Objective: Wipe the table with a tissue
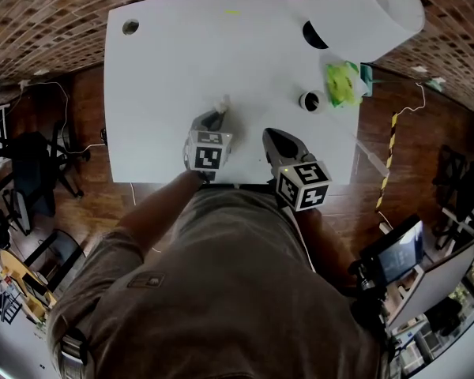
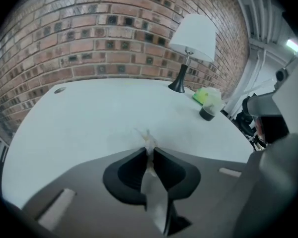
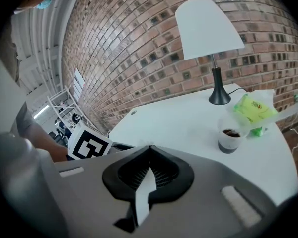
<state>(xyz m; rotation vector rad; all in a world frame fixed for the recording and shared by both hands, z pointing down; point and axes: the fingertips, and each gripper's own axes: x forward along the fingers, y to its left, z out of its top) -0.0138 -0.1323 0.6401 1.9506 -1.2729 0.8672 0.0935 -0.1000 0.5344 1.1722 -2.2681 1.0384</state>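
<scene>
Red-brown brick wall (image 2: pixel 114 38) curves behind the scene and a dark wood floor (image 1: pixel 87 133) with office chairs and cables surrounds the broad white rectangular counter (image 1: pixel 182 69), which fills the upper middle of the head view. Most of its surface is bare, with a small round cable hole (image 1: pixel 130 28) at its upper left corner. At its upper right stands a table lamp with a white conical shade and a black base (image 1: pixel 371 14). Below the lamp lie a crumpled green plastic packet (image 1: pixel 341 83) and, just beside it, a small clear cup with dark contents (image 1: pixel 310 101). Both grey tools sit near the counter's lower edge. The left hand-held gripper (image 1: pixel 213 121) is at lower centre, tilted down toward the surface. The right hand-held gripper (image 1: pixel 270 135) is just beside it to the right, its jaws together on nothing. The left jaws are pinched on a thin twisted wisp of white tissue (image 2: pixel 148 142), which sticks out past the tips toward the top of the frame; whether it touches the surface I cannot tell. The tissue's long axis follows the left tool's pointing line, so the bare counter lies ahead and to either side, and the wiping appears to fall to the left hand alone, well apart from the cup and packet.
</scene>
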